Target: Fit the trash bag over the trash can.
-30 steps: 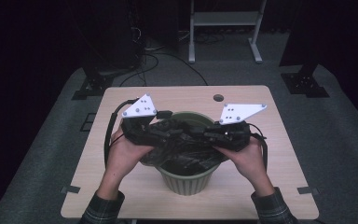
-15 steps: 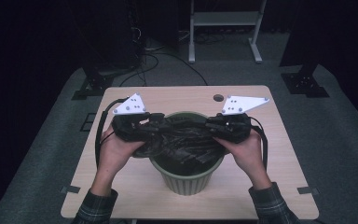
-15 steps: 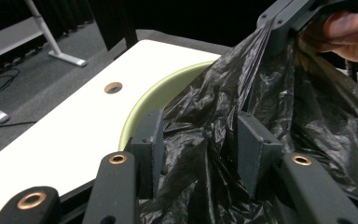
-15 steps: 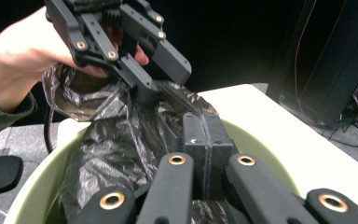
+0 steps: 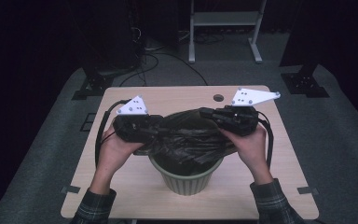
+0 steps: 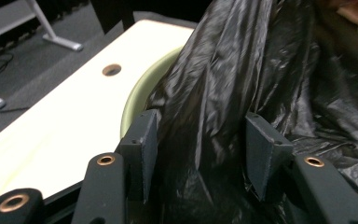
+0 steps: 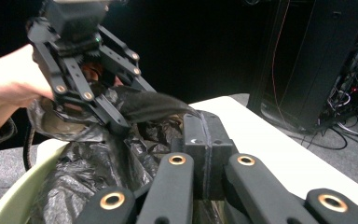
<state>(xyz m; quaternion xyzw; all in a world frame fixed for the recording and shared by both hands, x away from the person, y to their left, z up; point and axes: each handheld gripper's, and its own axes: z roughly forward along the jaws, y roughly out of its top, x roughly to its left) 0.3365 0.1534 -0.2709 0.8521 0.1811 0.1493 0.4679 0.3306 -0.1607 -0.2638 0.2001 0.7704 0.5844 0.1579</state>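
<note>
Black plastic film is pinched flat between the pads of your right tool [image 7: 204,140], whose jaws are clenched tight on a thin edge of the bin bag [image 5: 186,137]; in the right gripper view the two pads meet with the film caught in the seam between them. Your left tool [image 6: 200,154] stands partly spread, and its jaws have just been opening a little: a thick fold of the same bag runs up between them, close against the pads, but I cannot tell whether the pads press on it. In the high view your left tool sits at the left side of the bag and your right tool at the right side, each in one hand, with the bag stretched between them across the mouth of the bin. The bag is glossy and crumpled, and its middle sags down into the opening. Beneath it stands a pale green round bin [image 5: 186,179], upright, near the front middle of the worktop [image 5: 121,177]. That worktop is light wood with a small round hole [image 5: 218,98] near its far edge, beyond the bin. Your plaid sleeves [image 5: 95,207] enter from the near edge. Around the worktop lies grey carpeted floor [image 5: 335,140].
</note>
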